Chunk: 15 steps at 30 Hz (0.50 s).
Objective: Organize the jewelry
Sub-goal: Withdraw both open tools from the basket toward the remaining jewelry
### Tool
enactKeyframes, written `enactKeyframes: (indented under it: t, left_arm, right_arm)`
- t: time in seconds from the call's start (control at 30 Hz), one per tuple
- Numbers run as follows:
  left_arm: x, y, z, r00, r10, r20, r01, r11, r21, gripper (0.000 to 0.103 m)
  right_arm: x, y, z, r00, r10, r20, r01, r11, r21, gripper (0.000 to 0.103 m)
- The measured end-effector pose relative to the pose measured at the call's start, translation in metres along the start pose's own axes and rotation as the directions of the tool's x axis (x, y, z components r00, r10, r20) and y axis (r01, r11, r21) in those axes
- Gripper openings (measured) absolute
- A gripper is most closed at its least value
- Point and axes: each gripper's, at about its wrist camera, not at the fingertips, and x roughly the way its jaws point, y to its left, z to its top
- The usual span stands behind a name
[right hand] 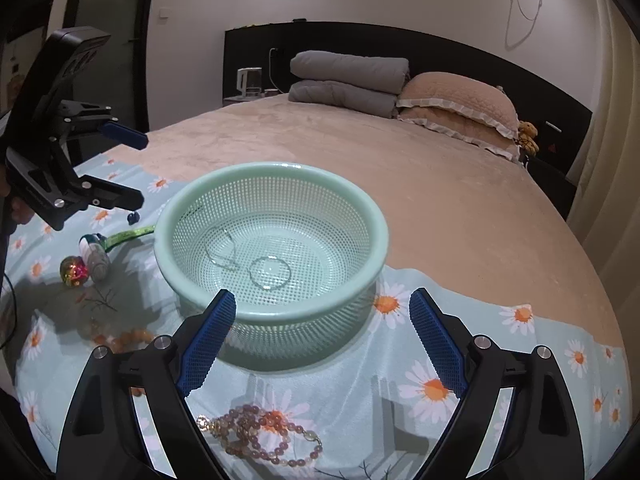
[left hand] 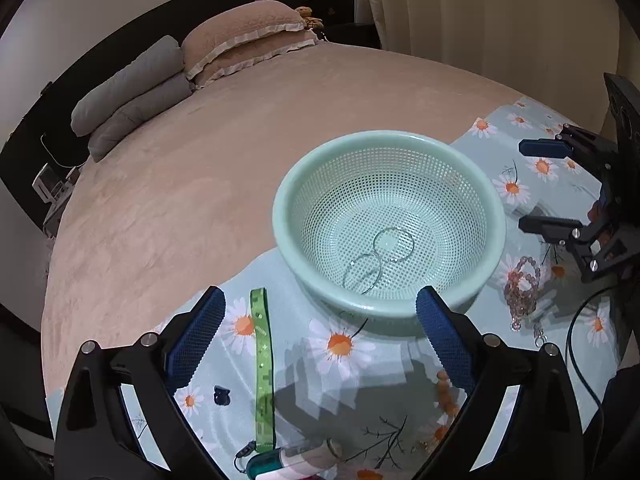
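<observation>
A mint green mesh basket (left hand: 492,208) (right hand: 376,216) stands on a daisy-print cloth (left hand: 320,364) (right hand: 500,344) on the bed. Two thin silver bangles (left hand: 394,244) (right hand: 270,272) lie in its bottom. A pink bead bracelet pile (left hand: 522,288) (right hand: 256,428) lies on the cloth right of the basket, under my right gripper (right hand: 322,336) (left hand: 536,186), which is open and empty. My left gripper (left hand: 320,332) (right hand: 138,168) is open and empty, above the cloth left of the basket. An orange bead strand (left hand: 446,394) (right hand: 120,338) lies near its right finger.
A green ribbon lanyard (left hand: 263,368) (right hand: 128,236), a small dark blue charm (left hand: 222,396) (right hand: 133,217), a white-and-teal tube (left hand: 296,460) (right hand: 94,254) and a shiny multicoloured ball (right hand: 74,272) lie on the cloth. Pillows (left hand: 244,40) and a folded grey quilt (left hand: 132,96) lie at the head.
</observation>
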Motion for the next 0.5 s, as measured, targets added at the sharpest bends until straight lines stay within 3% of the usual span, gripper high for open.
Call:
enactKeyframes:
  t: [0.23,0.5]
  left_arm:
    - [-0.030,-0.003,-0.037,0.997,0.061,-0.036,-0.060,0.997,0.039,0.097]
    - [-0.050,-0.024,-0.082,0.996,0.034,-0.079,-0.032,0.999,0.034,0.097]
  right_arm:
    - [-0.019,-0.003,-0.014,0.999,-0.026,-0.042,0.028,0.999,0.035,0.084]
    - [-0.057,0.015,-0.024,0.997,-0.032,-0.063,0.033,0.999,0.007,0.084]
